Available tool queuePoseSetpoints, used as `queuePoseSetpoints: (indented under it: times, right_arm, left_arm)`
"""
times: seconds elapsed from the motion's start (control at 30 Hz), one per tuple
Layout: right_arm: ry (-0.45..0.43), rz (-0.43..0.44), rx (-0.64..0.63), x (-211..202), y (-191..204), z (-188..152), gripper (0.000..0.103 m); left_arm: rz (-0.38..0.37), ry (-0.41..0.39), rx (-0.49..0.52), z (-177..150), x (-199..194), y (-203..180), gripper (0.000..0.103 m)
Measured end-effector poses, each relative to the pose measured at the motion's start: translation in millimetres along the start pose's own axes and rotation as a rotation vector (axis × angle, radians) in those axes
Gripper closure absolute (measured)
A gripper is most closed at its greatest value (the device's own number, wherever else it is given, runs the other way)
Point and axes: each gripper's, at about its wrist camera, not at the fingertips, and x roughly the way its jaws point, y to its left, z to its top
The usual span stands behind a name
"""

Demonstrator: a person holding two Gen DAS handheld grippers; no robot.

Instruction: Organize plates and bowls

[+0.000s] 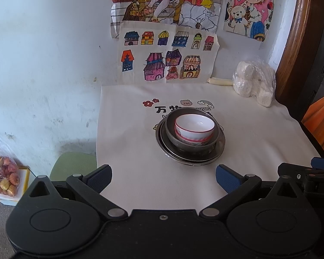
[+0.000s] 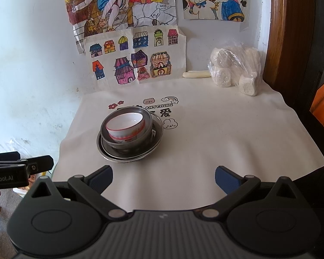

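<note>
A stack stands in the middle of the cloth-covered table [image 1: 129, 151]: metal plates [image 1: 218, 151] at the bottom, a grey metal bowl [image 1: 170, 132] on them, and white red-rimmed bowls [image 1: 194, 127] nested inside. The stack also shows in the right wrist view, with plates [image 2: 155, 142], metal bowl [image 2: 110, 138] and white bowl [image 2: 125, 127]. My left gripper [image 1: 163, 178] is open and empty, short of the stack. My right gripper [image 2: 163, 178] is open and empty, near the table's front edge, right of the stack.
A plastic bag of white rolls [image 1: 253, 82] and a pale stick [image 1: 220, 81] lie at the back right by the wall. Drawings [image 1: 168, 58] hang on the wall. A bag of fruit [image 1: 4, 177] and a green stool [image 1: 73, 164] stand left, below the table. A wooden frame [image 2: 287, 32] is at right.
</note>
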Motion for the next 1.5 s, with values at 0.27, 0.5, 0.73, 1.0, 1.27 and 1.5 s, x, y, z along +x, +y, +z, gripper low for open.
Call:
queuePoseSetpoints:
  times: [0.27, 0.5, 0.73, 1.0, 1.27, 1.5]
  right_arm:
    - [0.0, 0.0, 0.001, 0.2, 0.3, -0.2, 0.0]
    - [0.0, 0.0, 0.001, 0.1, 0.2, 0.0, 0.0]
    - [0.001, 0.0, 0.001, 0.8, -0.2, 0.1, 0.0]
    - [0.001, -0.001, 0.002, 0.5, 0.4, 0.9, 0.0]
    - [0.002, 0.0, 0.002, 1.0, 0.2, 1.2, 0.0]
    - [0.002, -0.001, 0.001, 1.3, 0.6, 1.7, 0.0]
  left_arm:
    - [0.0, 0.0, 0.0, 0.4, 0.0, 0.4, 0.001]
    - [-0.001, 0.0, 0.0, -0.7, 0.3, -0.5, 0.001]
    - [0.001, 0.0, -0.001, 0.5, 0.8, 0.4, 0.001]
    - [0.001, 0.001, -0.002, 0.7, 0.5, 0.2, 0.001]
    - [0.001, 0.004, -0.003, 0.6, 1.4, 0.4, 0.001]
    - [-0.001, 0.004, -0.004, 0.9, 2.5, 1.4, 0.001]
